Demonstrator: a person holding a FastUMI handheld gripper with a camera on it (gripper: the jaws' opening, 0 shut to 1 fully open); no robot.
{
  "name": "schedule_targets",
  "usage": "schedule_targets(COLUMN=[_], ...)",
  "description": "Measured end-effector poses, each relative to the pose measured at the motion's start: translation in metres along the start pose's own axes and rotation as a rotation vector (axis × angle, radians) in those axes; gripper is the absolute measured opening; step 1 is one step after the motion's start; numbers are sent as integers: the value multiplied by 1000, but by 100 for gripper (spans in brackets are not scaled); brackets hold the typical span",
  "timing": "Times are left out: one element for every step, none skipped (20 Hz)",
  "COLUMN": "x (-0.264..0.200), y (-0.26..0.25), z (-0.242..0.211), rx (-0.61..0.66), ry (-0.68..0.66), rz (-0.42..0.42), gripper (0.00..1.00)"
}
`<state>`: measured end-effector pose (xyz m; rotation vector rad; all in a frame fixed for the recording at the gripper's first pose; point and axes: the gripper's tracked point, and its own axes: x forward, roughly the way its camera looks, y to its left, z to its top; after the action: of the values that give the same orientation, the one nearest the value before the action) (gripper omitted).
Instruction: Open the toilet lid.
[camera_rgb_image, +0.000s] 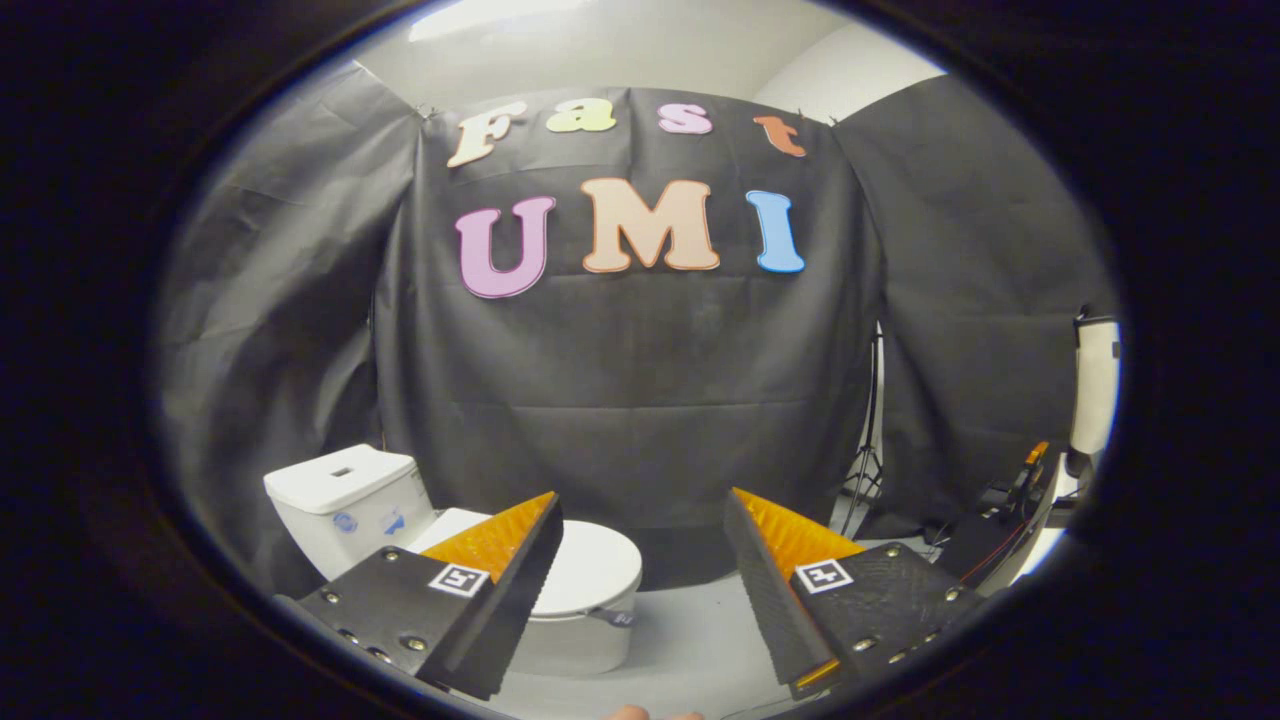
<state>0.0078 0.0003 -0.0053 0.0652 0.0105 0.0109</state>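
**Booth floor, toilet shut, gripper wide open**

Black cloth walls (640, 380) hang behind and to both sides, over a pale grey floor (690, 640). Off to your right there's a light stand's tripod legs (865, 470) at the gap between cloth panels, and further right a clutter of dark gear with cables (1000, 530) and a white upright object (1095, 385), cut off, can't tell what it is. None of it sits between you and the target.

Your gripper (640, 520) is spread wide, holding nothing, fingers well apart with bare floor and cloth between them.

The toilet (560, 620) stands on the floor against the back cloth, beyond and behind your left finger (470, 600). Its lid (595, 565) lies flat, closed. The tank (345, 500) is up-left of it, with blurry stickers on its front, unreadable. Your left finger covers the lid's near-left part and most of the bowl's left side, so the lid's front edge shows partly. A small tab or label (612, 620) on the bowl's front is too small to make out. A fingertip (630, 713) pokes in below the gripper.
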Motion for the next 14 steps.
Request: schedule_targets(x=[0, 0, -1, -1, -2, -3, -2, -2, -2, -2, -1, -2, -2, -2], y=[0, 0, 1, 1, 1, 1, 1, 1, 0, -1, -2, -2, -3, -3], z=[2, 4, 5, 7, 9, 10, 11, 11, 11, 11, 10, 10, 9, 9], rx=[3, 5, 5, 3, 1, 3, 7, 12, 15, 16, 18, 20, 22, 22], ry=[-7, -14, -23, -30, -35, -41, -45, -49, -50, -49, -48, -46, -45, -43], rz=[-2, -3, -3, -3, -2, 0, 2, 1, -2, -5, -7, -8, -10, -12], gripper=[96, 95, 95, 96, 96, 96, 96, 96, 96, 96, 96, 96, 96, 96])
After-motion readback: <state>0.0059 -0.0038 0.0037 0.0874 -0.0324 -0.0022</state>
